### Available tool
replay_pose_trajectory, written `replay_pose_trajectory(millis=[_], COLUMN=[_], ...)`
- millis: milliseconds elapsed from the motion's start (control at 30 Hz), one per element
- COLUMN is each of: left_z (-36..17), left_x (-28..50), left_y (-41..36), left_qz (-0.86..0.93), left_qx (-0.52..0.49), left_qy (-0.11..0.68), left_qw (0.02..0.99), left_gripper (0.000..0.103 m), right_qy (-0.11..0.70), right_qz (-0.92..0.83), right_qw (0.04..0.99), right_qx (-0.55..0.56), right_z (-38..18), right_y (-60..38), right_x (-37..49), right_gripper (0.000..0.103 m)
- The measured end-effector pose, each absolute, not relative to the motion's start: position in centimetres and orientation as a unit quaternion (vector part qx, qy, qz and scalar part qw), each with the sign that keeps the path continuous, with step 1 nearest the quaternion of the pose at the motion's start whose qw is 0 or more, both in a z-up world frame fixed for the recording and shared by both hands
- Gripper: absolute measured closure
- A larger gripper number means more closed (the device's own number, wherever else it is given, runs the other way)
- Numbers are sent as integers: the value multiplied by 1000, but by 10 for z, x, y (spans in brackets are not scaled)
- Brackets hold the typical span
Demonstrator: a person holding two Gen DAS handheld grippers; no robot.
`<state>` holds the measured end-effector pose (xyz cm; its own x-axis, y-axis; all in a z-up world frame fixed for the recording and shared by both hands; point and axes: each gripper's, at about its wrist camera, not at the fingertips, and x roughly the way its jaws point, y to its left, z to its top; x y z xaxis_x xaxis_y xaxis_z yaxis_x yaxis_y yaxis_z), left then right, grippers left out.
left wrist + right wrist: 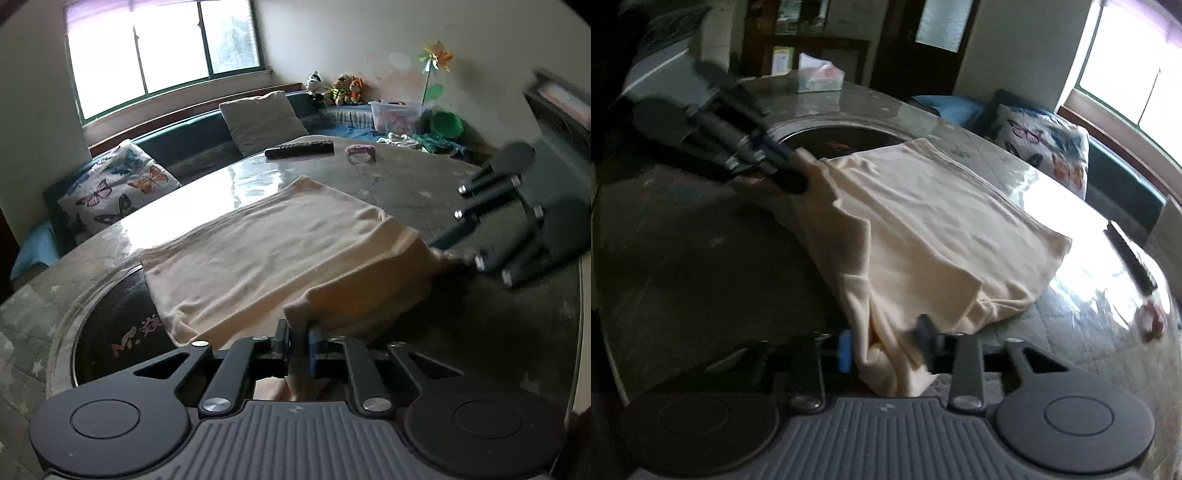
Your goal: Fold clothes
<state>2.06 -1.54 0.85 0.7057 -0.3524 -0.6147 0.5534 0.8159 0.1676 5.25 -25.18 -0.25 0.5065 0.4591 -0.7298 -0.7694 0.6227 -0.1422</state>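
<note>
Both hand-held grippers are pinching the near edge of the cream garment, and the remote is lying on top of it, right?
Not quite. The remote lies on the bare table, apart from the garment, as the left wrist view shows. Left hand-held gripper and right hand-held gripper do pinch its near edge.

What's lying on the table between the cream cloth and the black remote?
Nothing: in the left wrist view only bare, glossy table lies between the cream cloth and the remote.

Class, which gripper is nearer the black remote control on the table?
Right. The right gripper holds the cloth corner on the remote control's side; the left gripper grips the opposite corner.
</note>
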Motion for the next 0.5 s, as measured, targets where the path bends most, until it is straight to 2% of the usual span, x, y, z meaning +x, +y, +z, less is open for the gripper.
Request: replay_pose_trajectory(millis=[67,200,300,433,467,500], left_z=[6,-1,-8,-16,-18,-18], left_x=[12,-3,-10,-13,-14,-14], left_y=[-16,-18,-16,-14,-14,-14], left_qz=[-251,-243,-235,-228,-230,-229], left_qx=[183,213,234,264,270,274], left_qy=[287,281,278,270,269,266], left_qw=[906,904,902,898,896,895], left_gripper=[86,76,72,73,75,84], right_qy=[348,353,353,345,344,343], right_qz=[372,374,374,370,369,368], right_qw=[836,839,842,847,848,850], right_qx=[-202,-178,-167,-162,-161,-158], right_z=[3,10,16,23,23,24], right_y=[-256,-258,-258,-257,-256,-256], right_x=[61,71,75,78,79,78], right_gripper=[88,92,92,92,93,93])
